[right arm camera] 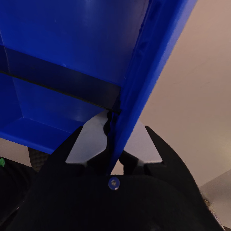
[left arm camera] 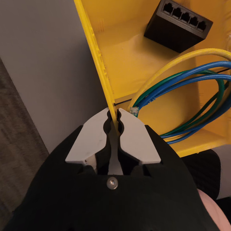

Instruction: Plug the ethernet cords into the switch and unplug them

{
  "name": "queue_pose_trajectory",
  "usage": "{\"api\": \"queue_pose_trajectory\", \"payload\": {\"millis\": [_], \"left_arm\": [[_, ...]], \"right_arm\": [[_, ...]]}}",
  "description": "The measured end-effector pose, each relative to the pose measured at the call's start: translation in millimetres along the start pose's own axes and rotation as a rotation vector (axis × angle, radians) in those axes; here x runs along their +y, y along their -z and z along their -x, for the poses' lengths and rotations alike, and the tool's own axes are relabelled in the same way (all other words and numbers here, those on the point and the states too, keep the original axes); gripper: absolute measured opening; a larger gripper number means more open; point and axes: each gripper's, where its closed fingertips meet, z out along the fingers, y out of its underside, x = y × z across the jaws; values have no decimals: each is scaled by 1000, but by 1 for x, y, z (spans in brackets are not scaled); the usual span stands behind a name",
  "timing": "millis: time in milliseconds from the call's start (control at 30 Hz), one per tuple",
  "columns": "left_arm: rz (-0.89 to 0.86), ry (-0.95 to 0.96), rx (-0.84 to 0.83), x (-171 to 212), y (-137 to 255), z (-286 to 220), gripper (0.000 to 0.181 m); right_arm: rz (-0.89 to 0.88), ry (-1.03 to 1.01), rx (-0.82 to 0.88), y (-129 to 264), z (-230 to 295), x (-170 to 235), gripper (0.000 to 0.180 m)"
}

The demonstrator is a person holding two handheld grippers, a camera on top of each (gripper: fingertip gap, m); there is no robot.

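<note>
Yellow bin (left arm camera: pixel 125 62) gripped at its left wall by the left gripper (left arm camera: pixel 114 111), jaws pinched narrow on the thin plastic rim. Blue bin (right arm camera: pixel 75 50), apparently empty, gripped likewise at its right wall by the right gripper (right arm camera: pixel 114 115), jaws clamped on that rim. Both tools point forward along the walls, tilted slightly downward.

Inside the yellow bin: black five-port switch (left arm camera: pixel 177 27), ports empty, at the far end; coiled ethernet cords (left arm camera: pixel 187 80), yellow, blue and green, nearer, with one clear plug (left arm camera: pixel 134 111) just beside the left jaws.

Judgement: bins are being positioned. Best kept level, grip firm, so the switch and cords don't slide.
</note>
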Motion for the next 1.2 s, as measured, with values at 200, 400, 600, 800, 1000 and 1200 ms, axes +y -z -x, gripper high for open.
{"api": "queue_pose_trajectory", "payload": {"millis": [200,400,600,800,1000,1200], "left_arm": [[4,56,-18,7,9,5,21],[-247,-19,28,-16,59,-17,29],[-373,-157,32,-40,78,-56,29],[-131,-169,-33,-17,42,-47,50],[-338,-393,2,-56,55,-88,46],[-662,-462,-3,-99,89,-117,63]], "right_arm": [[-57,-67,-42,0,3,1,28],[-234,-56,-43,24,3,1,45],[-635,2,259,116,-5,-20,54],[-1204,294,343,242,110,-65,54],[-1379,402,410,271,174,-82,66],[-1371,458,407,252,180,-103,66]]}}
